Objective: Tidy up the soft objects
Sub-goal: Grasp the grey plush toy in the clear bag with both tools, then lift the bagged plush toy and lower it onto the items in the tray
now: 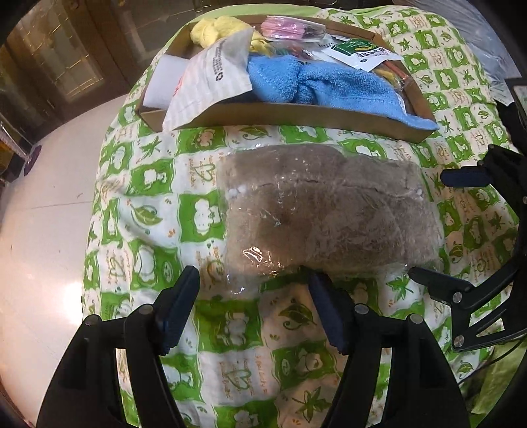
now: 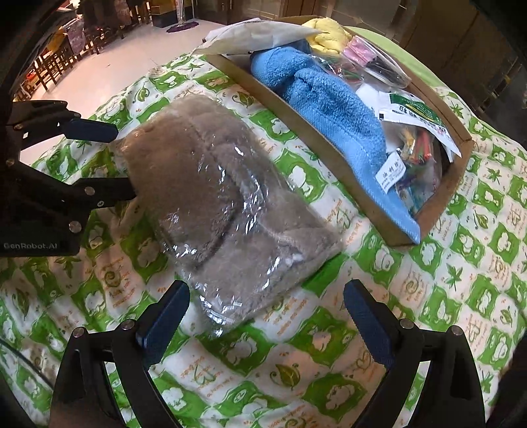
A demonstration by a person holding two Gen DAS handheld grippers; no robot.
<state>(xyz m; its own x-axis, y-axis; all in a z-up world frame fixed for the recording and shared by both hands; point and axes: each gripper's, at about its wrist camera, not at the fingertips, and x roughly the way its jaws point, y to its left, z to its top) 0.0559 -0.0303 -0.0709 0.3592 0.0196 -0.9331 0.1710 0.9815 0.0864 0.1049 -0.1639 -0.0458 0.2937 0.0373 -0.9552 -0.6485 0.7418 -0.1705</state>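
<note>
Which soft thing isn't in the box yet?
The grey plush in clear wrap: it lies alone on the quilt, while the blue towel sits inside.

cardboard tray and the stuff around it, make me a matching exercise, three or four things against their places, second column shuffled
1. blue terry towel
2. grey plush item in clear plastic wrap
3. yellow fluffy cloth
4. shallow cardboard tray

a. far corner of the tray
b. on the quilt, in front of the tray
c. draped over the tray's near edge
d. on the green-and-white quilt, holding things

Pairs: 1-c, 2-b, 3-a, 4-d
</note>
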